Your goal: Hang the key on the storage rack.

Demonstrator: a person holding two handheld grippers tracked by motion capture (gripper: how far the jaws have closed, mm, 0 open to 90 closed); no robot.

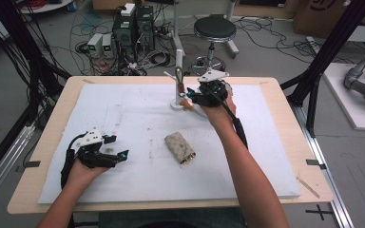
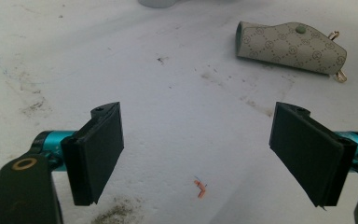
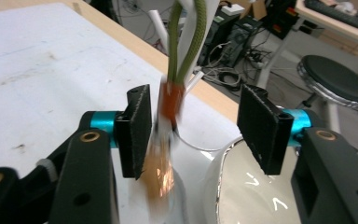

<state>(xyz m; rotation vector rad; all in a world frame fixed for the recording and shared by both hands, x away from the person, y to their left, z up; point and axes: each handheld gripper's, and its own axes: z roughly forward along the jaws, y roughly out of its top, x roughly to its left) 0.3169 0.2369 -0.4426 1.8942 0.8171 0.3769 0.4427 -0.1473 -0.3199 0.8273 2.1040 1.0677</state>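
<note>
A white peg stand rises at the table's far middle. An olive cord loop with an orange collar and a blurred coppery tag below it hangs against it. My right gripper is at the stand, open. In the right gripper view the tag hangs between the jaws, close to the left pad, while the right pad stands well clear. A beige patterned pouch with a gold clasp lies mid-table. My left gripper rests open at the near left, and in its own view only bare board lies between its jaws.
A white foam board covers the wooden table. The stand's glossy white base sits under the right jaw. A small orange scrap lies by the left gripper. Beyond the far edge are a black stool, computers and cables.
</note>
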